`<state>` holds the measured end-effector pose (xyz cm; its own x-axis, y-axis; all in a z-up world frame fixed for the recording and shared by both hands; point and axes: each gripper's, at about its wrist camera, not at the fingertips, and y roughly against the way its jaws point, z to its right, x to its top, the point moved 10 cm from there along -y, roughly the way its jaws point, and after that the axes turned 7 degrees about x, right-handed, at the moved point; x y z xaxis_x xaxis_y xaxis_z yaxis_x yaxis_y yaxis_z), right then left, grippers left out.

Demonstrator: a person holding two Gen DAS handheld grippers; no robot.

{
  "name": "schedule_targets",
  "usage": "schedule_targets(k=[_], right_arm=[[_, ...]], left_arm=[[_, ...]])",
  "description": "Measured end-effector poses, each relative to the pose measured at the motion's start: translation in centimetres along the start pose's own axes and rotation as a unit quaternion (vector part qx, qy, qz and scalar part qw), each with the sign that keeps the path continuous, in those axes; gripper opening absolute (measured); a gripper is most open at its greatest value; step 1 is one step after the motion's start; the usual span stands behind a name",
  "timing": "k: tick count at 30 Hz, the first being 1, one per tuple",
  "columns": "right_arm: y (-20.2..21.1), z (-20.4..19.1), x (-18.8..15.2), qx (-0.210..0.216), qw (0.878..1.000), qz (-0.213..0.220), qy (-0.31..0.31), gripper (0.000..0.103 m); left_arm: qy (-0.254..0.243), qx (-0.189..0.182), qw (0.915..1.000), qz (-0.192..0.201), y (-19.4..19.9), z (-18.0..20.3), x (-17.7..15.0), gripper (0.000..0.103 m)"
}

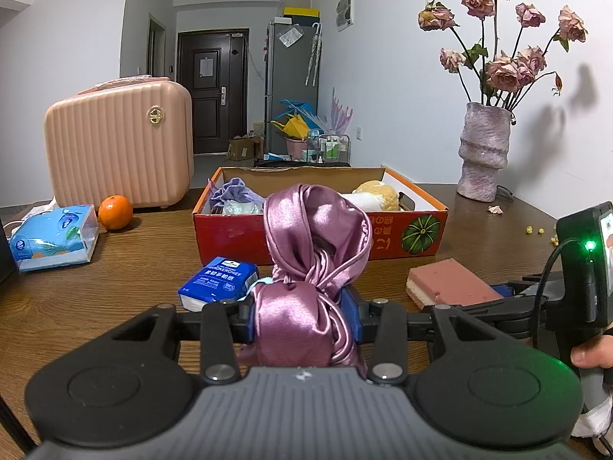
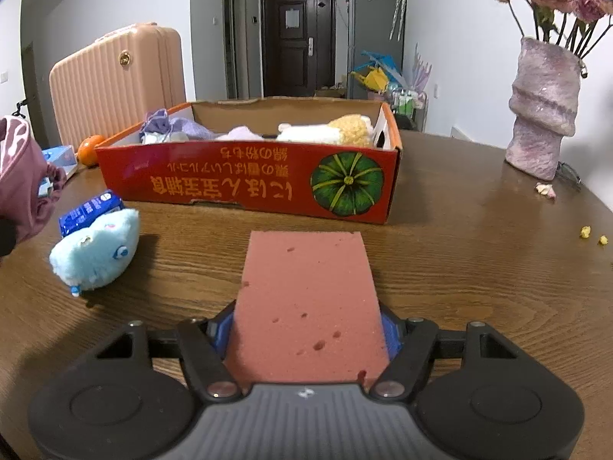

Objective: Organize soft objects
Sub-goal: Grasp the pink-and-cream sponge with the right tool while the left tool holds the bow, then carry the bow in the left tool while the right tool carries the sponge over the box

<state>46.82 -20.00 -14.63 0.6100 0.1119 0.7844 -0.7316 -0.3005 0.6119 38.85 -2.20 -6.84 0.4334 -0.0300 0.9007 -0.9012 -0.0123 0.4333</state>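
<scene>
Reading "HANDKERCHIEF", blue tissue pack (image 1: 218, 281) lies before red box (image 1: 230, 235).

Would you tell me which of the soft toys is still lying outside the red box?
The light blue plush toy, lying on the wooden table left of the pink sponge. The yellow-and-white plush already lies inside the red box.

Right wrist view: bare bench (image 2: 479, 268) from 1 to 3 o'clock, open as far as the vase (image 2: 542, 107) at 2. Box (image 2: 249, 176) stands across 12, top open, front wall toward the jaws. Blue plush (image 2: 95, 257) and tissue pack (image 2: 90, 212) block 10 o'clock.

Left wrist view: tissue box (image 1: 53, 237), orange (image 1: 115, 211) and suitcase (image 1: 118, 142) close off 10 to 11; bare bench between them and the box.
</scene>
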Motion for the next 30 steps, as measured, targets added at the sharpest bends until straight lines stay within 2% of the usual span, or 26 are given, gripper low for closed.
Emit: schedule_targets(k=[30], right_arm=[[7.9, -2.9, 2.3, 0.024, 0.992, 0.122, -0.001, 0.069]], left_arm=[[0.014, 0.007, 0.9999, 0.005, 0.0, -0.6, 0.4, 0.042]])
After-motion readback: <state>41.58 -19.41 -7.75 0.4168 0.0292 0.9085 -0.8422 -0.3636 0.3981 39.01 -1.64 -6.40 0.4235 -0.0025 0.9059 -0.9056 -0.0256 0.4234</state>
